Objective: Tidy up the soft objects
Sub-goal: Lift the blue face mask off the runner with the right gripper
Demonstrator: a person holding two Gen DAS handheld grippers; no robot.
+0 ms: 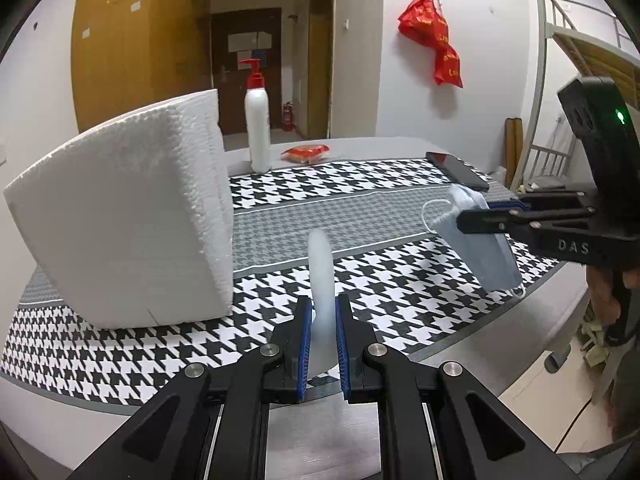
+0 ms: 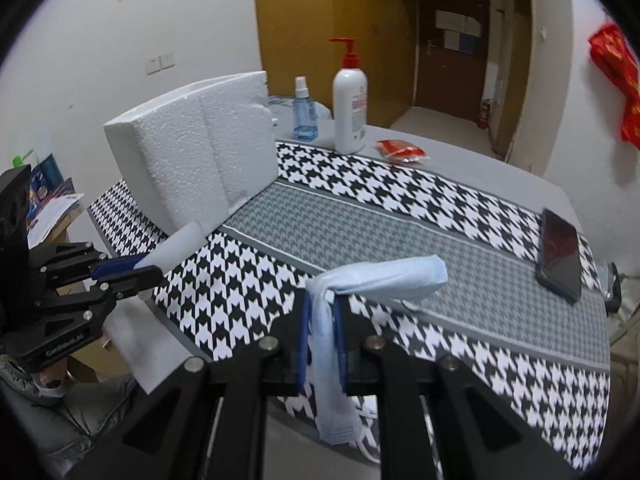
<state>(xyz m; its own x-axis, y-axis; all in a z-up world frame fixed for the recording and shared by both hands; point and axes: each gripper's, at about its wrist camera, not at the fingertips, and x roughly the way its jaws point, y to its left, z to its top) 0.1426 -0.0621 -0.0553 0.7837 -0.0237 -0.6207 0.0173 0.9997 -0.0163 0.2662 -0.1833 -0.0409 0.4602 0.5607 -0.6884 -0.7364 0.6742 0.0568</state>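
Observation:
My left gripper [image 1: 323,308] is shut on a thin white foam sheet [image 1: 321,276] that stands up between its blue pads, above the near edge of the houndstooth cloth [image 1: 380,312]. From the right wrist view the same left gripper [image 2: 150,269] holds the white foam sheet [image 2: 176,246] at the far left. My right gripper [image 2: 320,300] is shut on a light blue face mask [image 2: 376,280], which drapes forward and hangs down below the pads. In the left wrist view the right gripper [image 1: 464,216] carries the face mask [image 1: 486,244] over the table's right edge.
A large white foam block [image 1: 128,216] stands on the cloth at the left. At the back are a white pump bottle [image 1: 258,128], a red packet [image 1: 306,153] and a blue spray bottle [image 2: 304,114]. A dark phone [image 2: 560,256] lies at the right. A metal bunk frame [image 1: 560,60] stands beyond the table.

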